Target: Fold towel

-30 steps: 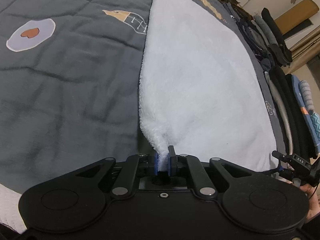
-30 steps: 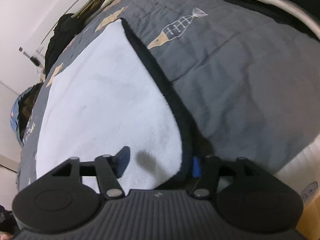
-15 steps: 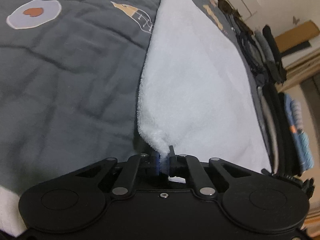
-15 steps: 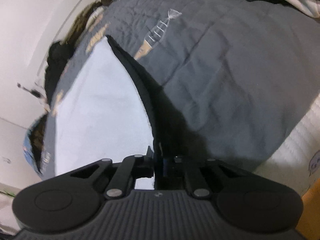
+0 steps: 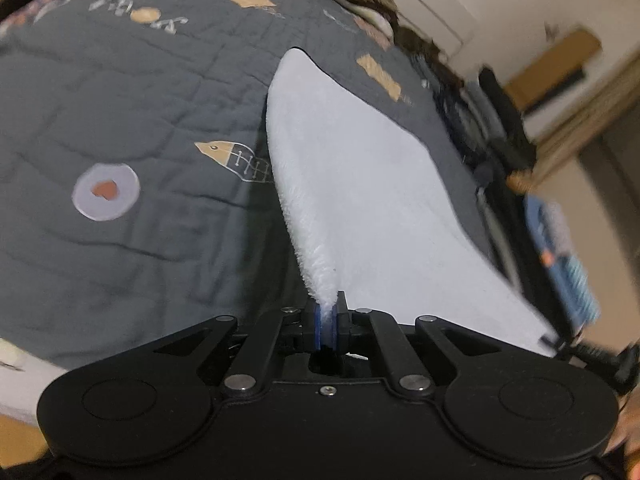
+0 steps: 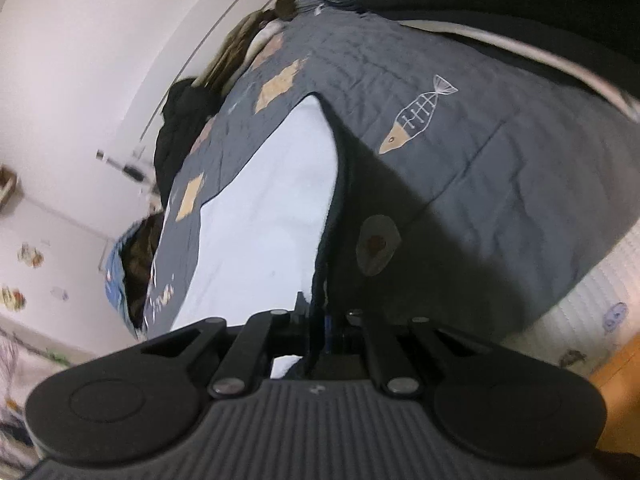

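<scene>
While the dark grey quilted bedspread (image 5: 132,240) with fish and egg patches fills most of both views, the white fluffy towel (image 5: 360,184) lies along it, its far end flat on the quilt and its near end now raised off it. A second ago that near edge lay on the bedspread; both near corners have since been lifted, so the fold seems to be starting. On the towel's near left corner, the left gripper (image 5: 329,322) is clamped tight, white pile bunched between the blue pads. At the towel's near right corner, the right gripper (image 6: 316,320), which stood wide a second ago, has pinched onto the shadowed edge
</scene>
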A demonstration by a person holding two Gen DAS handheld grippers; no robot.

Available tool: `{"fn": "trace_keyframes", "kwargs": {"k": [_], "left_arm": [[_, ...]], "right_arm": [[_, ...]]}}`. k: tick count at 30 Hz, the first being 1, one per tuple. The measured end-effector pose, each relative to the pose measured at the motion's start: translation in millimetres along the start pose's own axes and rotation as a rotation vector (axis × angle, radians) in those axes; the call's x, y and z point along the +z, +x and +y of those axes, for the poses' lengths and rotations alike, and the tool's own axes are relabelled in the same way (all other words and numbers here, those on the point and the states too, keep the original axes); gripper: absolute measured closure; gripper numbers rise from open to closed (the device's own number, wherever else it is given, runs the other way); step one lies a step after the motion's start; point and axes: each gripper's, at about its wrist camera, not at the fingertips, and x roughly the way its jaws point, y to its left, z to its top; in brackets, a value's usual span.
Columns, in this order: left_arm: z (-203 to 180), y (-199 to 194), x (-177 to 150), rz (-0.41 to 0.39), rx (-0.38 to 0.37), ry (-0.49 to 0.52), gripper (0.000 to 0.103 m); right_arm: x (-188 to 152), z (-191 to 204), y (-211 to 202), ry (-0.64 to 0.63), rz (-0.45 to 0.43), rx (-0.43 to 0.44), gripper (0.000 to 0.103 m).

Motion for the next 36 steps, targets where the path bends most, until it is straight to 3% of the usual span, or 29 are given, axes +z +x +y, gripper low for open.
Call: {"fn": "trace_keyframes", "kwargs": {"k": [8,12,20,26,36], "left_arm": [[3,-30,-48,0.106,0.018,0.0,0.098],[16,-28,-45,0.101,-0.002,-0.066,0.098],[8,11,29,0.027,-0.02,-0.073,0.098],[0,57,102,-0.029,-0.02,-0.057,0.098],[5,143,216,-0.099,0.031,-0.019,0.098]], "right_arm": [[-40,-15,-24,0.028,0.1,-0.026,0.097],[-48,-20,-32,0.067,0.116,-0.022,0.097],[7,-4,9,0.105,0.055,0.025,0.097],[75,24,73,0.116,0.002,0.061,0.097],[173,51,184,0.096,-0.042,0.032,0.097]]}}
